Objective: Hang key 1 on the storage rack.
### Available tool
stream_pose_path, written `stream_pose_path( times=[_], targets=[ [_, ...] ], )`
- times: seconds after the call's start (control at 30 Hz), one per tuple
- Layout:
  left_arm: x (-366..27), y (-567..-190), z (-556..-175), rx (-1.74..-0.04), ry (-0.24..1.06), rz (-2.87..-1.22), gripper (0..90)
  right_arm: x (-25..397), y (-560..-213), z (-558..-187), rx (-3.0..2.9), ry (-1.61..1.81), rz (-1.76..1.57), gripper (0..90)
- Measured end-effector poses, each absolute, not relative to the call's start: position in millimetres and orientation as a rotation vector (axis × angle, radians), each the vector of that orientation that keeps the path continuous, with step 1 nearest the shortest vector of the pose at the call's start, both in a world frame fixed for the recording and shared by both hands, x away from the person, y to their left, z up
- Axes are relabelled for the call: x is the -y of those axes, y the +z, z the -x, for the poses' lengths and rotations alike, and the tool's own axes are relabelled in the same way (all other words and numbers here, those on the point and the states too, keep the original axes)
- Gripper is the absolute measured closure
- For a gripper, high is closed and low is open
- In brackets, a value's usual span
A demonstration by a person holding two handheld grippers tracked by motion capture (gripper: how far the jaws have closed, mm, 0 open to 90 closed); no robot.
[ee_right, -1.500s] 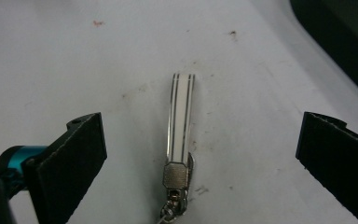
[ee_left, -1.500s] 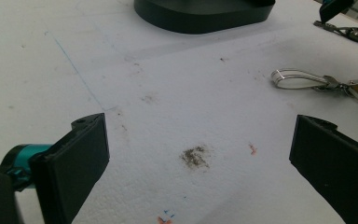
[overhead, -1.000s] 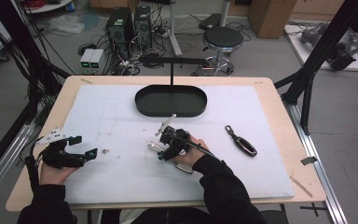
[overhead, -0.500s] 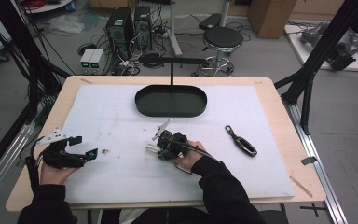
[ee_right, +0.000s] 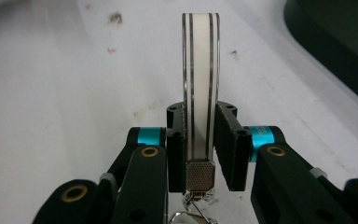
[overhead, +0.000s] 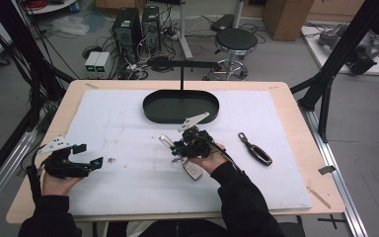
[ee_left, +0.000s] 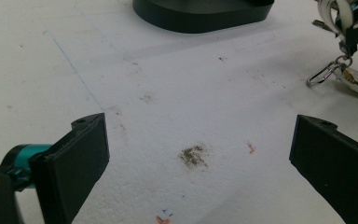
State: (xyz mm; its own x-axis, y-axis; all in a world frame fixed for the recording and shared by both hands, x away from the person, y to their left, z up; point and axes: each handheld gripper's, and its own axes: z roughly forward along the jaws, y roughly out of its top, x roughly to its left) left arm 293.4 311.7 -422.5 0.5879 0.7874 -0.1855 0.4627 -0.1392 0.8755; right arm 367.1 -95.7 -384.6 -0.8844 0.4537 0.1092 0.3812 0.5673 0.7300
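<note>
White foam covers the table (overhead: 286, 94); right gripper (ee_right: 200, 140) pinches the strap (ee_right: 200, 70) mid-table, fob (overhead: 192, 171) dangling near, which could slip if swung, left gripper (ee_left: 200, 154) spread empty.

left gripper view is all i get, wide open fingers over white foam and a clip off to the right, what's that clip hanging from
Observer: From a white strap with dark stripes, pinched upright between the right gripper's fingers.
Operator: is the key on it still on the table
Observer: A silver key fob hangs off the clip and lies on the white mat beside the right hand.
Operator: anything else near it
Observer: A second, dark key fob lies apart on the mat, on the right gripper's far side from you.
Operator: and that black thing ahead
Observer: An oval black tray with an upright post rising from its far edge.
</note>
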Motion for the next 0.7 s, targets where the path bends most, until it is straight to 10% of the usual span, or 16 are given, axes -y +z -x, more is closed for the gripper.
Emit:
stream_pose_path(
  times=[0.7],
  targets=[
    [-310.6, -422.6, -293.8, -1.019, 0.377, -1.776, 5.1, 142.7, -317.3, -404.3, -2.535, 1.392, -0.879, 75.7]
  ],
)
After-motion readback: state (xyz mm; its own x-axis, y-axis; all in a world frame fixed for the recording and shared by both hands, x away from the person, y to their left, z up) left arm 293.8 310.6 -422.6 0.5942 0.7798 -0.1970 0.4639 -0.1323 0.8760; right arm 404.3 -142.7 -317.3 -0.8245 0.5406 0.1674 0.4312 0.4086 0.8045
